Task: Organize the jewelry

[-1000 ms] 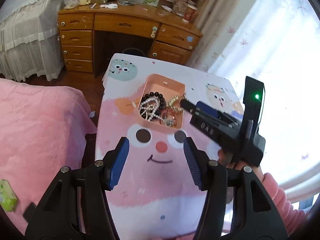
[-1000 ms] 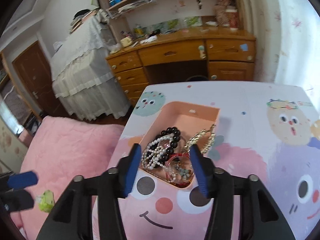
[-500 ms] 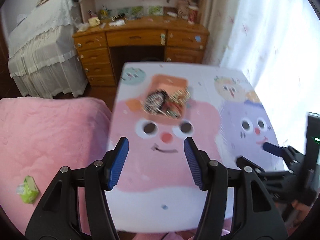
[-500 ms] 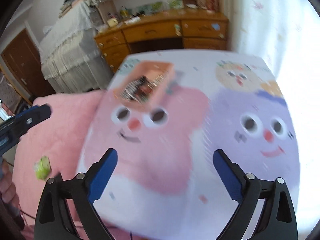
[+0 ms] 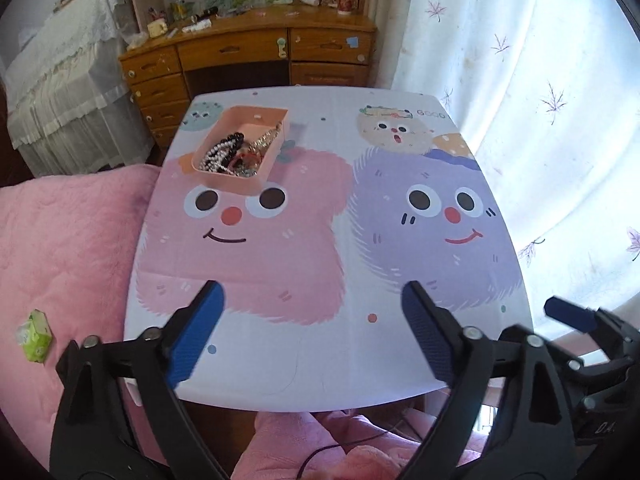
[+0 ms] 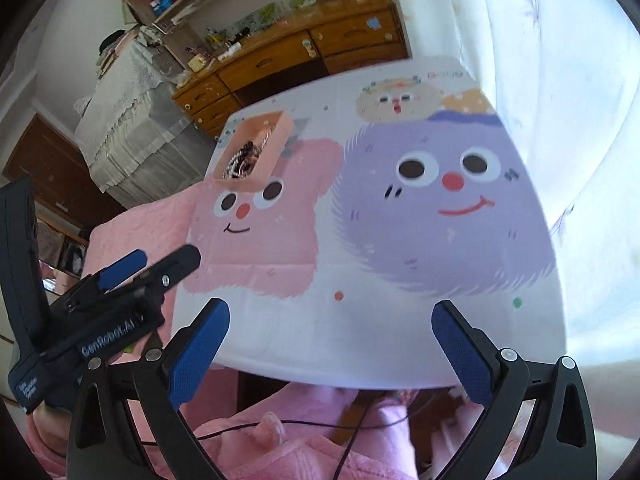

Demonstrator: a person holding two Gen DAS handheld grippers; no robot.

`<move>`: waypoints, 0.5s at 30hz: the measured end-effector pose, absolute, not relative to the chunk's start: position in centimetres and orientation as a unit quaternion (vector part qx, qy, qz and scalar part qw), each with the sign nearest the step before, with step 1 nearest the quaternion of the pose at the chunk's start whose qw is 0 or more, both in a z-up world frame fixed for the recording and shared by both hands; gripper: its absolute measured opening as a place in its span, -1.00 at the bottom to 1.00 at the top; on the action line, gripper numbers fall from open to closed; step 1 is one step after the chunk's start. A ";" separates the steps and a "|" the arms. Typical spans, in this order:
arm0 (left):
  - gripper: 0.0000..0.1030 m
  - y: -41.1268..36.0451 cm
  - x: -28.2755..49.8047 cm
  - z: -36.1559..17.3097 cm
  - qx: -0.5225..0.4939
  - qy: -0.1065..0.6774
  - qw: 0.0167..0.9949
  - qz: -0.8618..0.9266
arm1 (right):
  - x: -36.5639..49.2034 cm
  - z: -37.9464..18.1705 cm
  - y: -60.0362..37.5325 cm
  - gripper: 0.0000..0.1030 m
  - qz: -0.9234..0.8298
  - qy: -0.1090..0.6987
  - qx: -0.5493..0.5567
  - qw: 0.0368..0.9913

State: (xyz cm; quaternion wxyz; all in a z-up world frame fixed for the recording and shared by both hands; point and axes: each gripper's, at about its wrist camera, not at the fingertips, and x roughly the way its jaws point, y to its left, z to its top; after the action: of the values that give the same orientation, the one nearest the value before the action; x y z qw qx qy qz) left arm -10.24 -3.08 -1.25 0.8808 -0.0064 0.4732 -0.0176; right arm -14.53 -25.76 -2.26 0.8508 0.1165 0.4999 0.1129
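Blue ribbed pads line both fingers of the left claw (image 5: 312, 332), which is spread wide with nothing between them, held above the near edge of the desk (image 5: 320, 372). Just off to its right, low beside the desk's near right corner, sits the right claw (image 5: 568, 320), seen here only as a blue fingertip and black frame. From its own camera the right claw (image 6: 330, 344) is likewise splayed open and empty over the near edge, and the left claw (image 6: 132, 264) pokes in from the left with one blue pad showing.

Beyond both claws the desk is covered by a cartoon cloth: a pink fuzzy face (image 5: 236, 216) on the left half and a purple fuzzy face (image 5: 440, 208) on the right. At the far left of the desk, just above the pink face's eyes, stands the peach jewelry box (image 5: 276, 156), lidless, well apart from either claw. Inside lies a tangle of jewelry (image 5: 236, 152): a pearl strand, dark beads, something gold and something reddish, though the pieces are too small to separate with confidence.

A pink blanket (image 5: 68, 240) spreads left of the desk, with a small green packet (image 5: 35, 335) lying on it. Behind stand a wooden dresser (image 5: 248, 56) and a white flowered curtain (image 5: 540, 80).
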 end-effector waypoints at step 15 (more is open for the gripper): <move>0.99 -0.9 -11.5 1.5 -0.038 0.443 0.895 0.031 | -13.3 1.1 -22.4 0.99 0.123 0.463 0.060 0.876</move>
State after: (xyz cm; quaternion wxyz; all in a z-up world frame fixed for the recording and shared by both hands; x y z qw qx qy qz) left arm -11.53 -0.86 1.51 0.8951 -0.0384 0.4430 0.0313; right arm -13.33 -22.41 1.06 0.8756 0.0604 0.4630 0.1233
